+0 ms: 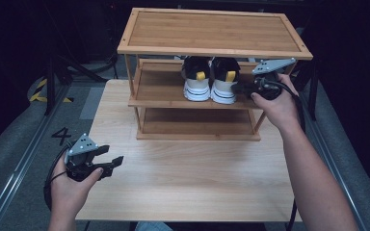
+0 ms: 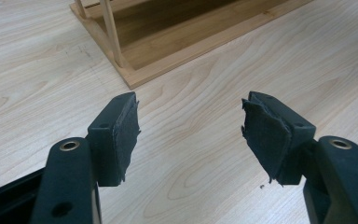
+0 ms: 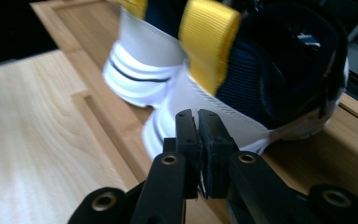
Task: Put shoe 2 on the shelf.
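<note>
- Sneakers are the work here: a pair stands side by side on the middle shelf of the bamboo shoe rack (image 1: 212,53), heels toward the camera, at upper centre of the high view; the right sneaker (image 1: 224,79) is the one being handled.
- Right gripper (image 3: 198,122), low centre in its own view, has its jaws pressed together with almost no gap; they sit against the white heel wall of that sneaker, and a sliver of white seems caught between the pads, though the angle is too tight to be sure how much is pinched.
- Just above the jaws rises the yellow pull tab (image 3: 209,42), with navy mesh to its right and the collar opening beyond.
- Handling judgement: the sneaker looks light, with a soft mesh upper and a firmer foam sole; the smooth white heel panel may be slippery for a thin pinch.
- Better holds would likely be the padded collar rim beside the tab or the tab loop itself, since the heel counter is the stiffest part.
- Left sneaker (image 1: 196,79) stands touching or just beside its mate, further left on the shelf.
- Left gripper (image 2: 189,128) hovers over the bare wooden table (image 1: 183,178) at lower left of the high view, jaws spread wide and empty, pointing toward the rack's bottom corner.
</note>
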The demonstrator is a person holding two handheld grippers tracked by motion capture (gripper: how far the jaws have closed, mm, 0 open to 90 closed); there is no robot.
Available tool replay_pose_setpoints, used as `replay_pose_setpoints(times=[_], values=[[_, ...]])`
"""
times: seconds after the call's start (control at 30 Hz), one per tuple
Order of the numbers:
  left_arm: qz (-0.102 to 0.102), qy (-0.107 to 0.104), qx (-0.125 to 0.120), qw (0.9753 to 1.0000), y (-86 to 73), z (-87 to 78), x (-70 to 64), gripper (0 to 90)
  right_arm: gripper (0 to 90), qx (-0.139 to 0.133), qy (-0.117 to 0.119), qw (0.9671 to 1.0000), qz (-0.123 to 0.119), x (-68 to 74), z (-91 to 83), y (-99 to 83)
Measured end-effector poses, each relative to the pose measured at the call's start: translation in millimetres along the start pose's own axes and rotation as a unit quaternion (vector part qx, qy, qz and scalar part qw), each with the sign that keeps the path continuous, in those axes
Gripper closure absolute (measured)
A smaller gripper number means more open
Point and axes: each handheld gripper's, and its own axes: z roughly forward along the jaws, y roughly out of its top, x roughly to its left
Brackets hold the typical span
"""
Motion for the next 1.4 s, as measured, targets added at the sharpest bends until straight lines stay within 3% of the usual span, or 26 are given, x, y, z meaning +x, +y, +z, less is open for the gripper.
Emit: replay_pose_setpoints(times=[0.13,0.27,0.63,0.8,0.87,0.97,1.0,1.07,1.3,1.33,1.4], values=[[0.002,-0.005,0.002,1.0,2.4,2.8,-0.3,36.1,81.7,-0.019,0.012,0.9998,-0.002,7.7,-16.8,0.8],[0.005,-0.006,0.005,1.0,3.6,5.1,-0.9,36.1,70.8,-0.027,0.015,0.9995,0.003,13.0,-37.1,-2.5],[0.009,-0.011,0.005,0.9999,6.8,11.5,0.5,35.7,52.3,-0.043,-0.007,0.999,0.009,14.4,-87.3,-31.9],[0.016,-0.021,0.003,0.9996,9.2,14.9,1.0,32.5,45.8,-0.043,-0.017,0.9988,0.017,12.7,-106.9,-54.6],[0.036,-0.034,0.003,0.9988,10.5,15.5,1.9,31.0,43.8,-0.042,-0.023,0.9986,0.025,10.6,-113.6,-66.4],[0.042,-0.045,0.006,0.9981,11.5,15.7,1.5,30.4,41.8,-0.035,-0.031,0.9984,0.032,7.7,-122.1,-81.1],[0.057,-0.043,0.006,0.9974,12.3,15.3,2.8,30.2,40.7,-0.032,-0.034,0.9984,0.033,6.8,-125.1,-86.9],[0.063,-0.045,0.013,0.997,12.6,13.8,2.7,29.4,38.3,-0.021,-0.035,0.9982,0.045,4.0,-132.2,-103.6],[0.053,-0.047,0.008,0.9974,11.6,17.8,6.2,28.7,30.6,0.006,-0.046,0.9959,0.078,-2.2,-137.7,-145.9],[0.049,-0.047,0.013,0.9976,10.9,18.7,7.1,28.8,30.4,0.017,-0.045,0.9951,0.087,-3.5,-136.2,-160.9],[0.049,-0.048,0.024,0.9974,9.1,21.6,8.6,28.4,30.4,0.024,-0.044,0.995,0.086,-3.8,-135.7,-165.3]])
